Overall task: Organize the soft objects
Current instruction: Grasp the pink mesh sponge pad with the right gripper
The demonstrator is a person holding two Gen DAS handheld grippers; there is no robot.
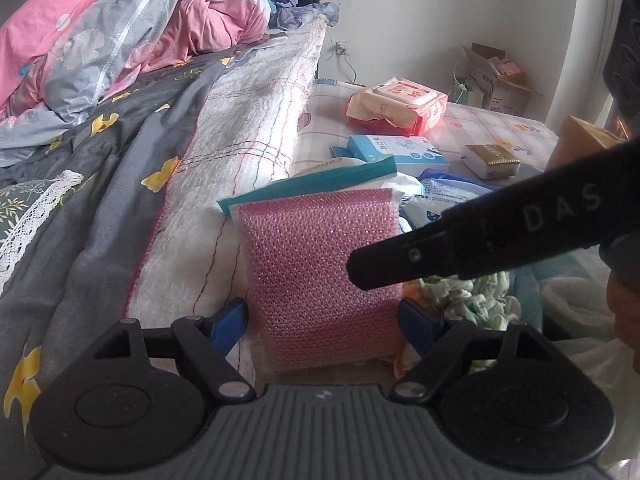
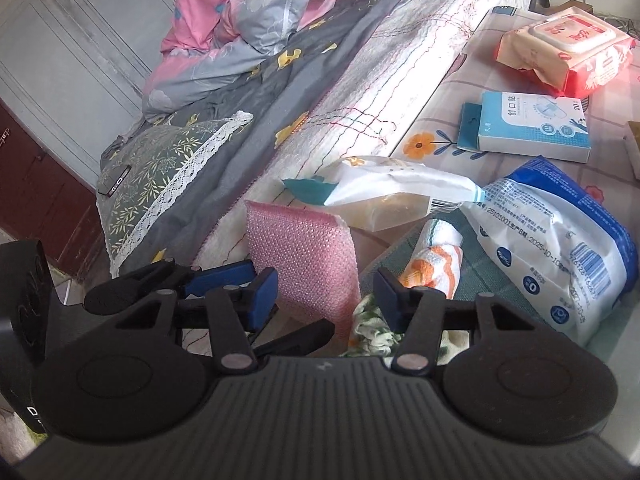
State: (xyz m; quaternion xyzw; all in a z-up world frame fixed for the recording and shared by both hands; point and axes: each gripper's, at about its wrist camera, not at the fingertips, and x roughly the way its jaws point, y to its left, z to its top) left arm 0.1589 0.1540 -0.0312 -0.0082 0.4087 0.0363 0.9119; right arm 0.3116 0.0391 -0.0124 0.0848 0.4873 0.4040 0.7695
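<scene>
While open, left hand-held gripper (image 1: 322,316) astride sponge (image 1: 320,276).

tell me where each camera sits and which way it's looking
Left wrist: on the left gripper, looking along the bedside table; its blue pads flank the pink bubble-wrap pouch; the right gripper's black arm crosses at right.
Right wrist: on the right gripper, above, facing the bed; its open fingers show, left gripper below.
Shared: pouch, red wipes pack, blue box.
</scene>
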